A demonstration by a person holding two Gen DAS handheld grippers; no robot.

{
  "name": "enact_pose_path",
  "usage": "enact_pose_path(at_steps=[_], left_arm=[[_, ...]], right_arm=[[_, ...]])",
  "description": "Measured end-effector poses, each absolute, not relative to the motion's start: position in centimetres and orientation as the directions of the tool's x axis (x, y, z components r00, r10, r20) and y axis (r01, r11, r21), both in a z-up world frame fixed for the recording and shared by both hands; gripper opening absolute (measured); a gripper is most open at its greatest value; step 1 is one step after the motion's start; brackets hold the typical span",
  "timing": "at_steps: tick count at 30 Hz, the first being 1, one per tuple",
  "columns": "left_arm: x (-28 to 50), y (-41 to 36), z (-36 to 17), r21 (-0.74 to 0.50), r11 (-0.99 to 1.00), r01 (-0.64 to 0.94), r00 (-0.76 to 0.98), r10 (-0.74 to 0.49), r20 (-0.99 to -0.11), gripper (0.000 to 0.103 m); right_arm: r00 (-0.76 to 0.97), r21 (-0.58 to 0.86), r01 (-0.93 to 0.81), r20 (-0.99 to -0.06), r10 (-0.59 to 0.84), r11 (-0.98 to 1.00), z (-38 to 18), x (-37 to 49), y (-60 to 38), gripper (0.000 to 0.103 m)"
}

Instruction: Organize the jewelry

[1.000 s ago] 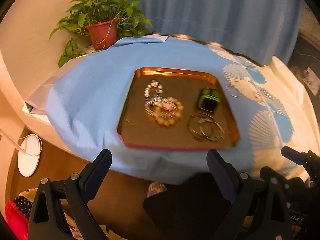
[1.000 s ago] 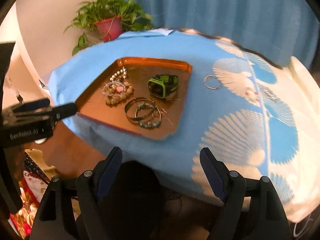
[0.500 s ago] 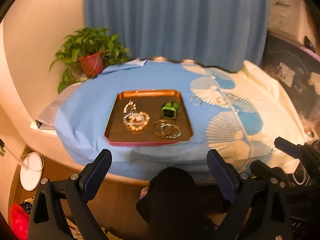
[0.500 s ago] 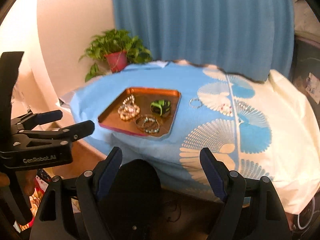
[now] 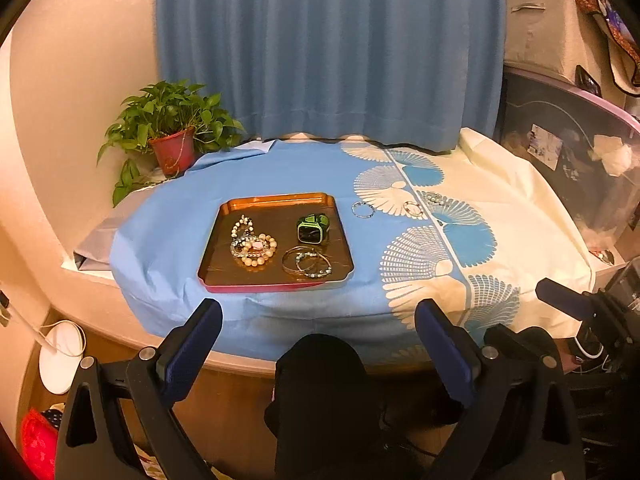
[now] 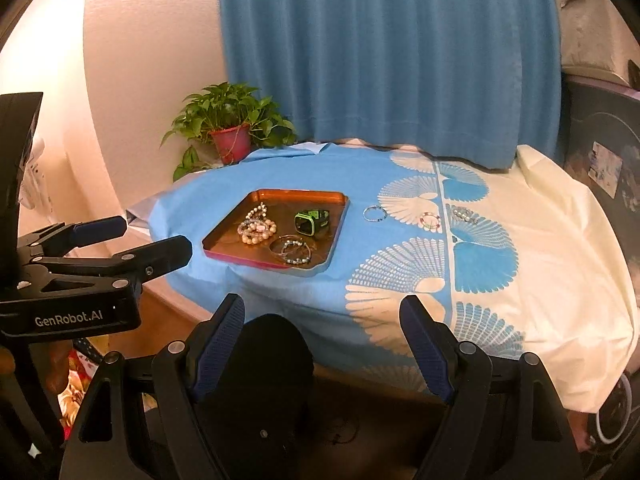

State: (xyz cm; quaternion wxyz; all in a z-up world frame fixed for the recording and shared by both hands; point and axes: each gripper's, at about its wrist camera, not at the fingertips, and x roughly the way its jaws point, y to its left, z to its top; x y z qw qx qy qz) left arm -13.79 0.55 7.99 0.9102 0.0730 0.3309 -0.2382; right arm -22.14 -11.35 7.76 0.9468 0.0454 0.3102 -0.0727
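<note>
Currently: both my claws, left gripper | right gripper, apart, empty | tray frame centre collects jewelry | three bracelets right of it, unsorted.

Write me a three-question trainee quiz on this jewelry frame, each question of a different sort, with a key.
1. True or false: the green watch lies inside the tray.
2. How many small bracelets lie on the cloth to the right of the tray?
A) one B) three C) five
3. Fill in: both the left gripper and the right gripper are ____ and hold nothing.

Key:
1. True; it sits near the tray's far right corner.
2. B: the ring bracelet, the coloured bead bracelet and the pale bead bracelet.
3. Open.
</note>
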Motion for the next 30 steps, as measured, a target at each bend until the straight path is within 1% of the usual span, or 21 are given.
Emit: enact_pose_path(at_steps=[5, 17, 25, 30], left_arm=[[-14.0, 0.6, 8.0, -0.024, 0.876, 0.481, 0.669, -0.385, -0.636, 0.095], [-13.5, 0.0, 7.6, 0.001, 0.874, 0.486, 0.661, -0.368, -0.654, 0.095], [-11.5, -2.5, 6.7, 0.006, 0.863, 0.505, 0.632, -0.364, -0.684, 0.095], [-8.8, -5.0, 5.9, -0.009, 0.857, 0.516, 0.597, -0.367, -0.713, 0.095]], right_arm=[[0.802, 0.034, 0.168, -0.586, -0.117, 0.985, 8.0, -22.4, -11.3, 0.08], [0.788, 0.059, 0.171, -0.607, -0.101, 0.984, 7.3, -22.3, -11.7, 0.08], [0.774, 0.072, 0.217, -0.62, -0.127, 0.973, 6.5, -21.5, -14.0, 0.08], [0.749, 0.093, 0.264, -0.647, -0.143, 0.96, 5.2, -20.5, -17.0, 0.08]])
